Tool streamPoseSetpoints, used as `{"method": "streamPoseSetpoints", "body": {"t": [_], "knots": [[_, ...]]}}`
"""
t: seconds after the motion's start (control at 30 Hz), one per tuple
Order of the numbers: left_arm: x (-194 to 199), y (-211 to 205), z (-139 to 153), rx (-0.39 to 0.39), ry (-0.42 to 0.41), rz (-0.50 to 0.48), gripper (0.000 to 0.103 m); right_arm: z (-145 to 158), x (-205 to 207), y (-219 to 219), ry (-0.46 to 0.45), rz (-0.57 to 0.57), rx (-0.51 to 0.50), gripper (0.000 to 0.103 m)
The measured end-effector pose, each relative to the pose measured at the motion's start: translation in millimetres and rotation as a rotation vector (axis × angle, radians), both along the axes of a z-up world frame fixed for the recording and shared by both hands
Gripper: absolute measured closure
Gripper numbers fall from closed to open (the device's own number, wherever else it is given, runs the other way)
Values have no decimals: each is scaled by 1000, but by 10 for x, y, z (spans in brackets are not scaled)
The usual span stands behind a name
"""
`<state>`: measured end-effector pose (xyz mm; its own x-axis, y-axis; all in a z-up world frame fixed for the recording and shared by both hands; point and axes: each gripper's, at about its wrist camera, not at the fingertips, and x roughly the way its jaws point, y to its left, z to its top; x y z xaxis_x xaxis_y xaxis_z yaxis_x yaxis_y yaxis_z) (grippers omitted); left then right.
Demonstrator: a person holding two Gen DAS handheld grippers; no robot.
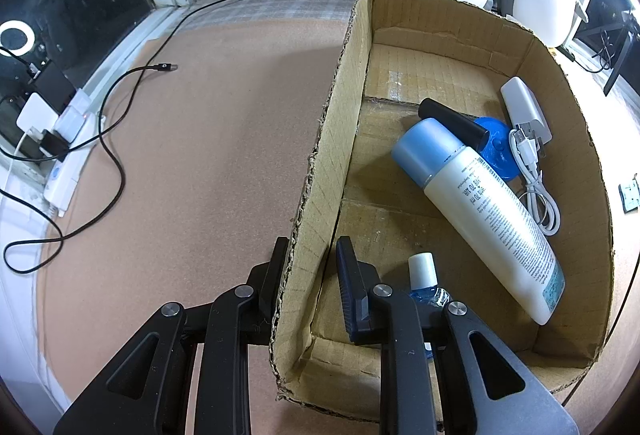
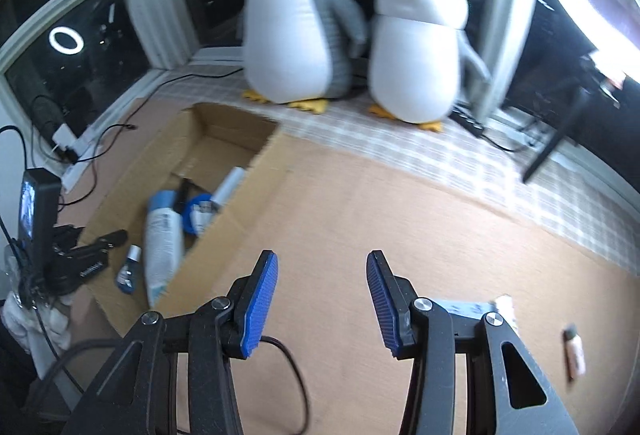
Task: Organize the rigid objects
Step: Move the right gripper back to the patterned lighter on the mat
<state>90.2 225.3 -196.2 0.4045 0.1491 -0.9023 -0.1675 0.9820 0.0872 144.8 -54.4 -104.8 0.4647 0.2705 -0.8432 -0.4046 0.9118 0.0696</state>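
The bench (image 1: 208, 155) is a tan cork-like surface under dark night windows, with a checked cloth along its far edge.

Left gripper (image 1: 310, 275): the jaws straddle the near left wall of the box (image 1: 316, 195), one finger outside and one inside. The gap is narrow, but contact with the cardboard cannot be confirmed.

Box contents, left wrist view:
- A small blue bottle (image 1: 424, 283) with a white cap lies just beside the inner finger.
- A large white bottle (image 1: 492, 211) with a pale blue cap lies diagonally across the floor of the box.
- A black cylinder (image 1: 452, 123) lies at the cap end of the large bottle, resting over a blue disc (image 1: 498, 151).
- A white power bank (image 1: 524, 107) leans against the right wall, with a coiled white cable (image 1: 536, 187) near it.

Right gripper (image 2: 320, 295): the jaws stand wide apart and hold nothing. It hovers over bare bench, to the right of the box (image 2: 256, 195). This view is motion-blurred.

Beyond the right gripper, a small brown item (image 2: 574, 351) lies on the bench at the right edge. A pale object (image 2: 506, 309) shows partly behind the right finger; its type cannot be determined.

Two plush penguins (image 2: 292, 23) stand on the cloth behind the box. A black cable (image 1: 116, 155) loops across the bench to a power strip (image 1: 66, 179) at the left.
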Motion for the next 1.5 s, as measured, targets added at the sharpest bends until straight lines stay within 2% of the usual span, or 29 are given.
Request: {"method": "streamPoseSetpoints", "body": {"t": [0.33,0.8,0.97,1.17,1.5], "knots": [[10,-10,19,20,5,-4,83,-23,-11,-547,-3,-78,-34,61],[6,-21,13,25,6,-5,83,-452,21,-1511,87,-212,-81,61],[7,-24,8,31,8,-6,83,-566,5,-1762,126,-248,-67,61],[7,-24,5,34,8,-5,83,-637,36,-1843,160,-241,-40,61],[4,-23,2,34,8,-3,83,-811,180,-1713,182,-199,-106,61]]}}
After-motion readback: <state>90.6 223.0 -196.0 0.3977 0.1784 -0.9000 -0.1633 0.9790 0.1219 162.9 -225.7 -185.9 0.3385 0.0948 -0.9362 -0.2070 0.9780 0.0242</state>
